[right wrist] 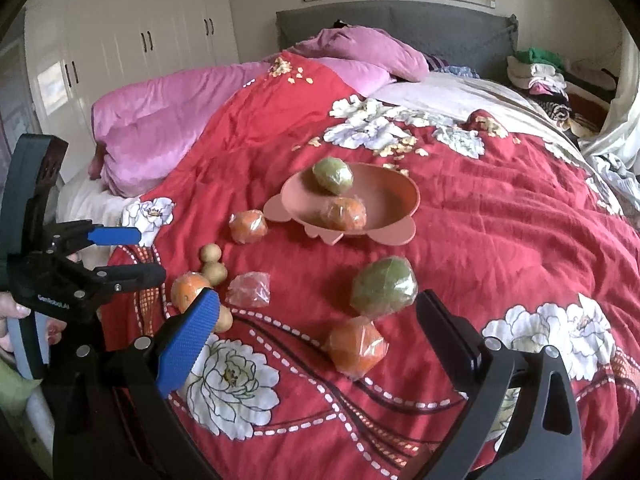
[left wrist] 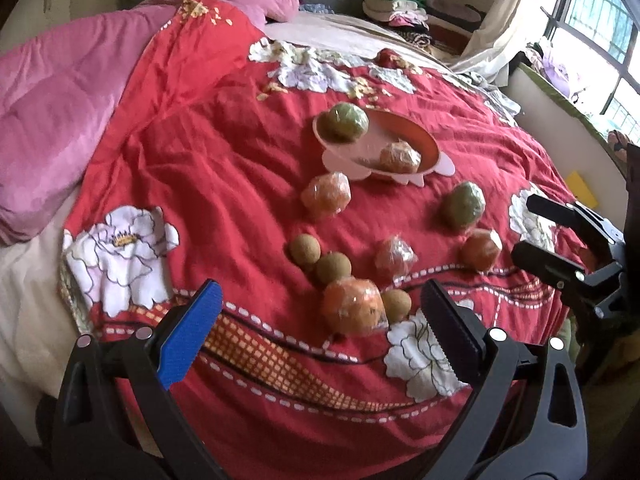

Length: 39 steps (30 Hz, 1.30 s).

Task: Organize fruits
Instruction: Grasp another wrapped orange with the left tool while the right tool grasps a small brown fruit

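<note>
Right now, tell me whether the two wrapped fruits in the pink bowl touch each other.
Apart. The left wrist view shows bare bowl between green fruit and orange fruit.

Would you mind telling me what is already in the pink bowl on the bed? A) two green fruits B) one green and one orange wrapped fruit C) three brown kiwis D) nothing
B: the pink bowl holds one green wrapped fruit and one orange wrapped fruit; the rest lie on the red bedspread.
</note>
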{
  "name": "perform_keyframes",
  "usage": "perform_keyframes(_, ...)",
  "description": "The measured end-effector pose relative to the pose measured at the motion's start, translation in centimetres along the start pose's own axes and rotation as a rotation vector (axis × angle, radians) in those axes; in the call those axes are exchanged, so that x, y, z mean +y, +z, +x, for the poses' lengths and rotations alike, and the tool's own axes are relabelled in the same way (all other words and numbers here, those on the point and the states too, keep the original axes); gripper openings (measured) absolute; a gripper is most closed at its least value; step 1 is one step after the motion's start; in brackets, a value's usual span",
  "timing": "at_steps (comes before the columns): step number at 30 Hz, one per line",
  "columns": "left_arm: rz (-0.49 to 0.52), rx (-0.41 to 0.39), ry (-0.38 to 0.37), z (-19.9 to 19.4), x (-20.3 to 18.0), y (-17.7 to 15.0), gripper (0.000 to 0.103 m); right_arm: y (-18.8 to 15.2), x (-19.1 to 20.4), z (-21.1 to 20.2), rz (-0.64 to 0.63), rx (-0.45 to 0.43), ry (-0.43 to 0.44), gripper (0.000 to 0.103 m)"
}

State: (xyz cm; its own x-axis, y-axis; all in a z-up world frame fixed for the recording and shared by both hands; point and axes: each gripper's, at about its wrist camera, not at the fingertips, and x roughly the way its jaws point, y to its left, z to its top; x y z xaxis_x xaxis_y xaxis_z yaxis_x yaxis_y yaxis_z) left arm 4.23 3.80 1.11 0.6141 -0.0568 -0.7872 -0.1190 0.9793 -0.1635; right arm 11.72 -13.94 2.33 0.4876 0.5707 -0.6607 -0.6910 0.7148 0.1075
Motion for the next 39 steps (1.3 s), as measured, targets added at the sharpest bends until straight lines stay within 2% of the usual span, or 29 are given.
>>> perform_keyframes(2, 0.000, 0.013, -0.016, 0.2, 0.0, -0.3, 0.087, -0.3, 0.0, 0.0, 0.002, 0.006, 0.001, 0.098)
perform_keyframes(7, 0.009, 0.032, -0.036, 0.7, -0.3, -0.9, 0.079, -0.8, 0.2, 0.1, 0.002, 0.020, 0.001, 0.098)
perform_keyframes(11, 0.022, 0.059, -0.058, 1.4, -0.6, -1.3, 0.065, -1.0, 0.5, 0.2, -0.006, 0.030, 0.007, 0.098)
perform_keyframes(20, 0.022, 0.099, -0.090, 2.8, -0.8, -1.7, 0.046, -1.3, 1.0, 0.6, -0.033, 0.048, 0.018, 0.098)
perform_keyframes(22, 0.015, 0.104, -0.099, 3.0, -0.6, -1.6, 0.043, -1.4, 1.3, 0.7, -0.047, 0.053, 0.024, 0.098)
perform_keyframes(32, -0.027, 0.144, -0.181, 4.6, 0.1, -1.0, 0.043, -1.8, 3.0, 1.1, -0.118, 0.074, 0.051, 0.097)
perform_keyframes(35, -0.038, 0.148, -0.207, 4.9, 0.4, -0.7, 0.039, -2.0, 3.5, 1.3, -0.139, 0.083, 0.058, 0.096)
perform_keyframes(39, -0.055, 0.157, -0.241, 5.2, 1.0, -0.4, 0.034, -2.3, 4.4, 2.4, -0.172, 0.115, 0.076, 0.081)
